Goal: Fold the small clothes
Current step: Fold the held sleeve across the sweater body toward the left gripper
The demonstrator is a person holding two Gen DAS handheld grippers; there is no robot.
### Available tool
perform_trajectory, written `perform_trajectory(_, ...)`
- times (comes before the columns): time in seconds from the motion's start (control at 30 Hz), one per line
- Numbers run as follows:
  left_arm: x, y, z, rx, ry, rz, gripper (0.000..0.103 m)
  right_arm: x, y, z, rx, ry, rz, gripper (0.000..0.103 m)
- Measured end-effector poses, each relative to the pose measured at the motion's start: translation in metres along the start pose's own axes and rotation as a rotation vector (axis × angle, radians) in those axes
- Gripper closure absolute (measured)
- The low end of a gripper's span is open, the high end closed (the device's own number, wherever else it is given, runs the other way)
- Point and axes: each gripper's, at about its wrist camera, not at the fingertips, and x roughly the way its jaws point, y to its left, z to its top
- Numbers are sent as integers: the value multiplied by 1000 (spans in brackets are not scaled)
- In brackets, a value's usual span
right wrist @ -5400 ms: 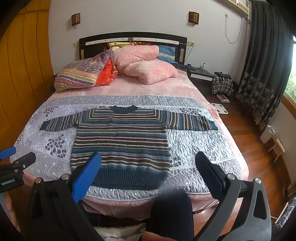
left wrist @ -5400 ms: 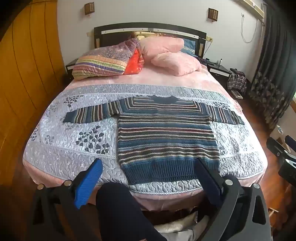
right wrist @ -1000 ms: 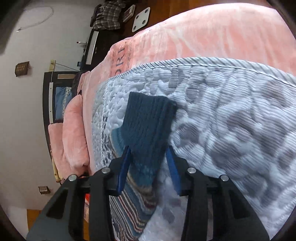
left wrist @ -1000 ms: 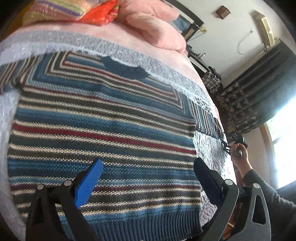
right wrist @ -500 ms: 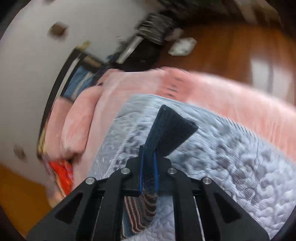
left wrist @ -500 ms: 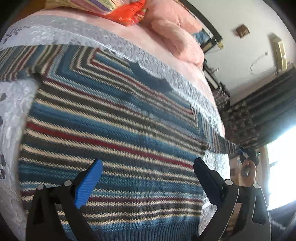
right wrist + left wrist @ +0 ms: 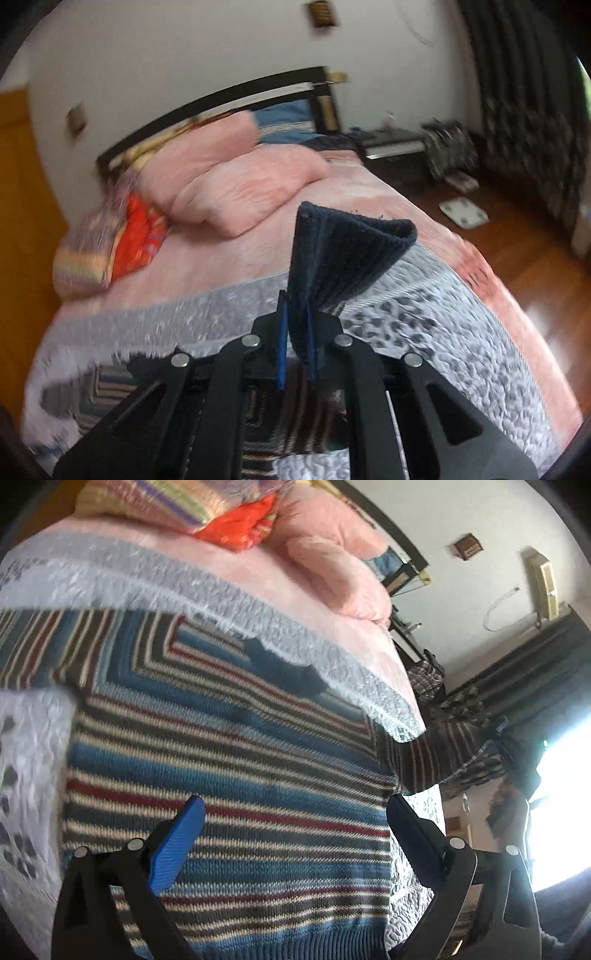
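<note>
My right gripper is clamped on the dark ribbed cuff of the striped sweater. One second ago that cuff lay flat on the quilt between parted pads; it now stands lifted clear of the bedding, with the right sleeve trailing up from the shoulder. My left gripper hangs over the sweater body, pads spread wide, gripping nothing. The sweater body lies flat, collar toward the far pillows. Judgement: the first fold has begun; the sleeve must travel left across the chest. Risk: pull may drag the body out of square.
</note>
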Motion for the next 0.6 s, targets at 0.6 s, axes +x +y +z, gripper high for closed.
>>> perform_trajectory(0.6, 72, 15, 59, -24, 153, -20, 4, 134, 245, -201, -666, 299, -69, 95)
